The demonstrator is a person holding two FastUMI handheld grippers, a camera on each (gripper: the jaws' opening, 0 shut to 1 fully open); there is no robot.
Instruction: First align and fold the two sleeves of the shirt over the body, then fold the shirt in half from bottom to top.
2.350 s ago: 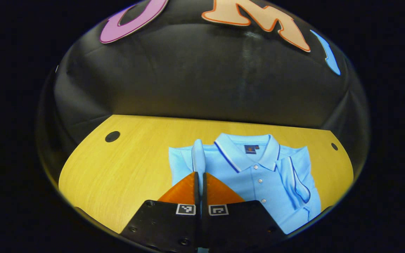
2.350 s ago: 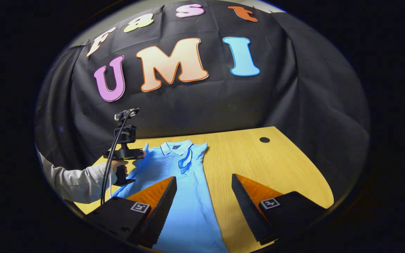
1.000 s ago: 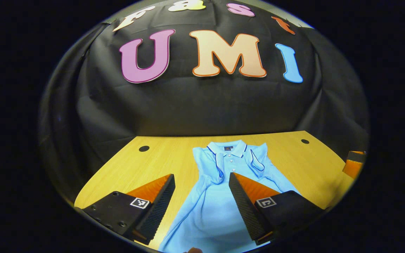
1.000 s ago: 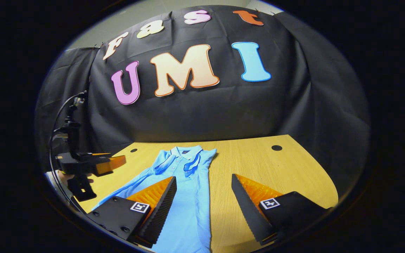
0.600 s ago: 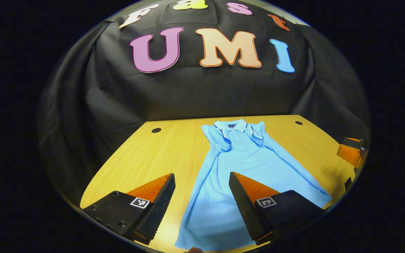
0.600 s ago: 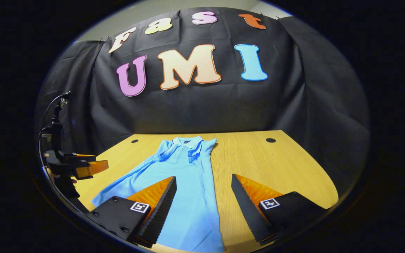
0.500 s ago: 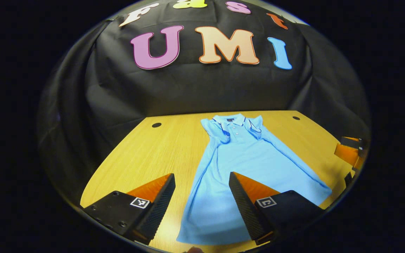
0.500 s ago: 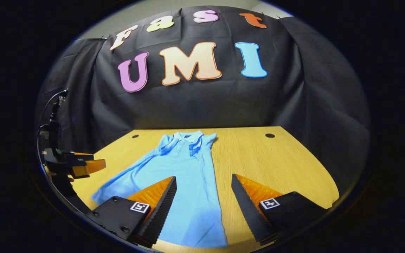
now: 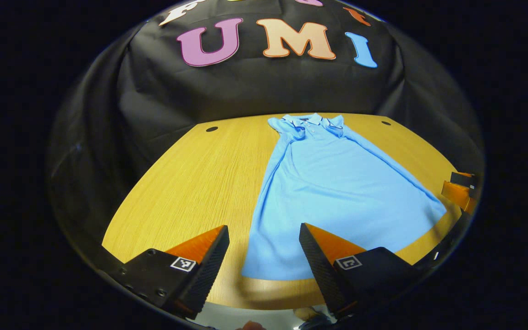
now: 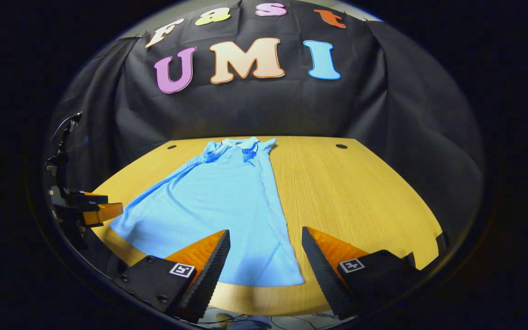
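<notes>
Two claws spread, left claw point(image 9: 264, 231), right claw point(image 10: 266, 236), above shirt point(image 9: 332, 183) hem

My light blue polo shirt point(image 9: 337, 183) lies flat and face up on the wooden table point(image 9: 190, 183), collar point(image 9: 307, 120) toward the black cloth wall, hem along the near table edge. Both short sleeves are folded inward over the chest just below the collar, their dark-trimmed cuffs flanking the button placket. The body spreads wider toward the hem, which sits unfolded; in the right gripper view the shirt point(image 10: 218, 201) shows the same lie.
</notes>
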